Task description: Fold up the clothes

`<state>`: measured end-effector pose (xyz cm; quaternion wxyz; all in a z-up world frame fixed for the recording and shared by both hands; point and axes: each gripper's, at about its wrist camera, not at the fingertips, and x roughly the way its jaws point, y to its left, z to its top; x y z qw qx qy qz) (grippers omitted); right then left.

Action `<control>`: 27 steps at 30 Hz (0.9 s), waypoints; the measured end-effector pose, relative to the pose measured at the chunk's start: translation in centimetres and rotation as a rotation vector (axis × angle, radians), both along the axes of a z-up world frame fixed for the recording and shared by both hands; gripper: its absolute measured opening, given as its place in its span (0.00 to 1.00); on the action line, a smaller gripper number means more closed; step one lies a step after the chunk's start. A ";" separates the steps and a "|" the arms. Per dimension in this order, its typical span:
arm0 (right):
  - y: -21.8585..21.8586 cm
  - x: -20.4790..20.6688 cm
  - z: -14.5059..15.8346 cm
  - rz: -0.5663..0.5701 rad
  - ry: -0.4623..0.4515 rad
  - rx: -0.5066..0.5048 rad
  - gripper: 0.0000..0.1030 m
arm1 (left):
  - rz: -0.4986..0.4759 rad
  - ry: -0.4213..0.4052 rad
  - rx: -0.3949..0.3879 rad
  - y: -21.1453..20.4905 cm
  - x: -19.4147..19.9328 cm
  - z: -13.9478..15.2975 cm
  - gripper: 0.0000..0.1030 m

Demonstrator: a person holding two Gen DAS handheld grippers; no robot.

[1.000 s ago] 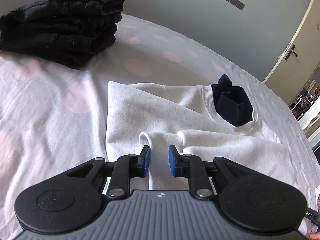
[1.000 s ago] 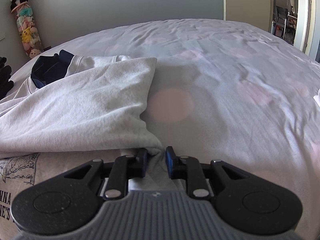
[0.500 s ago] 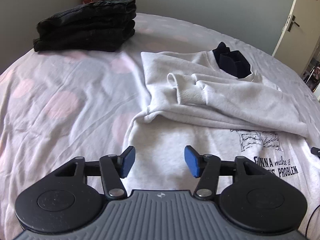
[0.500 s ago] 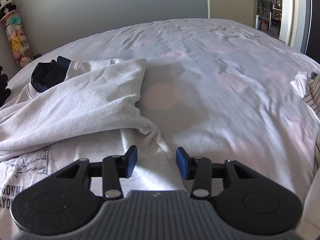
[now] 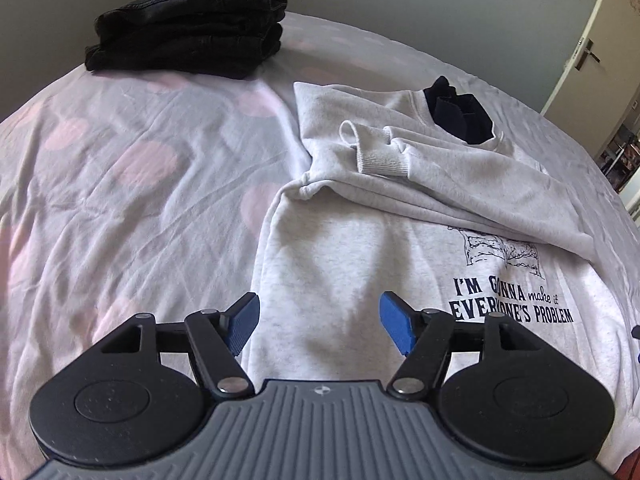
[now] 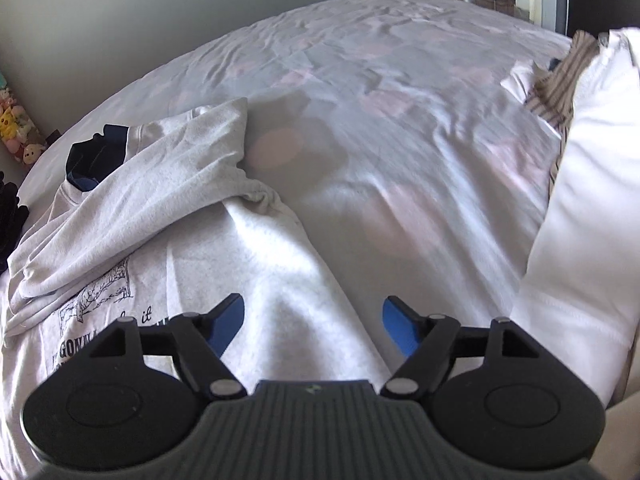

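Observation:
A light grey sweatshirt (image 5: 340,256) with dark printed text lies flat on the bed, both sleeves folded across its chest. It has a dark blue collar lining (image 5: 460,116). My left gripper (image 5: 318,326) is open and empty, just above the sweatshirt's lower left part. My right gripper (image 6: 312,330) is open and empty over the sweatshirt's (image 6: 256,280) lower right edge. The folded right sleeve (image 6: 160,188) lies ahead on the left.
A stack of folded black jeans (image 5: 192,28) sits at the bed's far left. The bedsheet (image 5: 120,184) is white with pink dots. A white garment (image 6: 588,216) and a striped one (image 6: 560,80) lie at the right. A door (image 5: 592,48) stands beyond the bed.
Both grippers let go of the sleeves, opened wide and pulled back toward the sweatshirt's lower part. The sleeves now lie folded across the chest.

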<state>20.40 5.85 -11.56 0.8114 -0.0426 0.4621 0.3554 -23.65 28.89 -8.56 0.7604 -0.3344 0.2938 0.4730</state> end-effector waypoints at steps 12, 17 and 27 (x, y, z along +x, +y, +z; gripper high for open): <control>0.1 -0.8 -1.0 0.042 0.055 -0.172 0.82 | 0.025 -0.072 -0.168 -0.5 -2.4 -2.1 0.85; 0.8 -0.9 -2.1 0.080 0.090 -0.243 0.83 | 0.050 -0.100 -0.266 -0.1 -2.9 -3.9 0.87; 1.8 -1.8 -3.0 0.176 0.094 -0.310 0.79 | 0.060 -0.094 -0.293 -0.1 -2.7 -4.3 0.87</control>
